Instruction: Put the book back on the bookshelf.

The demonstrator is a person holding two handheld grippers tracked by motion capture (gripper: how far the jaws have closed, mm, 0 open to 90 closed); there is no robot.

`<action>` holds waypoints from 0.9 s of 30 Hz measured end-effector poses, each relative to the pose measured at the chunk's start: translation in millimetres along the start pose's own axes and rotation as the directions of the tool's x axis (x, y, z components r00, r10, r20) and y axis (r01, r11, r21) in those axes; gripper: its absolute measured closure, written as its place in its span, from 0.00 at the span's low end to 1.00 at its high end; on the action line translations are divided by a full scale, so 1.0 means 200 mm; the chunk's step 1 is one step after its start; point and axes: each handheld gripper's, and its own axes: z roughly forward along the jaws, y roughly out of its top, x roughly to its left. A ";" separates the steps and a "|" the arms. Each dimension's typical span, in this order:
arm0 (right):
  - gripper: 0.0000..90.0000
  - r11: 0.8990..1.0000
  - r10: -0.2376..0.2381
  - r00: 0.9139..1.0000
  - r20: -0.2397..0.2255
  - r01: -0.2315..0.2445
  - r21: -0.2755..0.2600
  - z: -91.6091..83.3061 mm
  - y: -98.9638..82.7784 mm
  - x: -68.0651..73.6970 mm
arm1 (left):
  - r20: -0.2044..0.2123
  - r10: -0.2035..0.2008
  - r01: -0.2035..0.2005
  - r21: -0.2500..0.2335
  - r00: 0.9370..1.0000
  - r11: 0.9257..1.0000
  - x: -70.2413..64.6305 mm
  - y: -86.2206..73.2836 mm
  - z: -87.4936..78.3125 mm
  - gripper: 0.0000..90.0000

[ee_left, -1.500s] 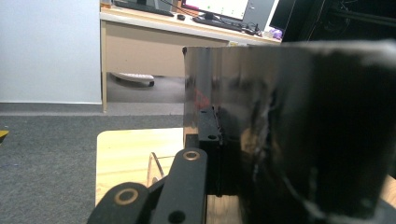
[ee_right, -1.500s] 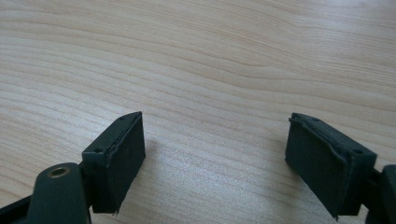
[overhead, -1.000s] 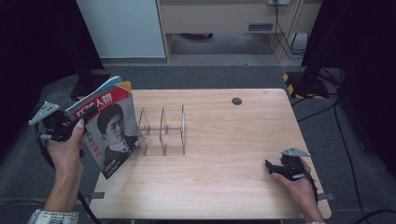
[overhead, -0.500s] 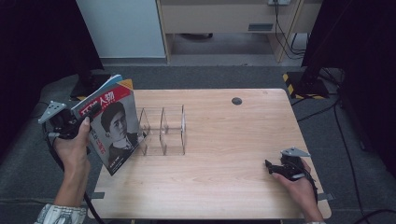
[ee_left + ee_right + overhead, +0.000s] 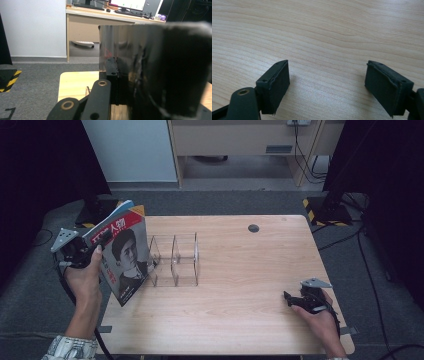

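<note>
A magazine (image 5: 125, 255) with a red title and a portrait on its cover is held upright and tilted over the table's left edge. My left gripper (image 5: 94, 251) is shut on its left side. In the left gripper view the magazine's dark glossy back (image 5: 160, 72) sits against my black jaw pad (image 5: 110, 72); the other jaw is hidden behind it. A clear acrylic rack (image 5: 174, 260) with upright dividers stands just right of the magazine. My right gripper (image 5: 290, 298) rests on the table near the front right, jaws wide open (image 5: 327, 82) over bare wood.
The wooden table (image 5: 240, 270) has a small black round grommet (image 5: 253, 228) at the back. Beyond it are grey carpet, a white panel (image 5: 132, 150), a beige cabinet (image 5: 235, 137) and a yellow-black striped stand base (image 5: 320, 207).
My left gripper has shifted a little to the right with the magazine, nearer the rack. The right hand has stayed still.
</note>
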 end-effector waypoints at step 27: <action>0.22 1.000 -0.001 1.000 -0.002 0.001 0.001 0.00 0.00 0.00 | 0.039 -0.029 0.033 -0.097 0.999 0.995 0.00 -0.10 -0.03 0.96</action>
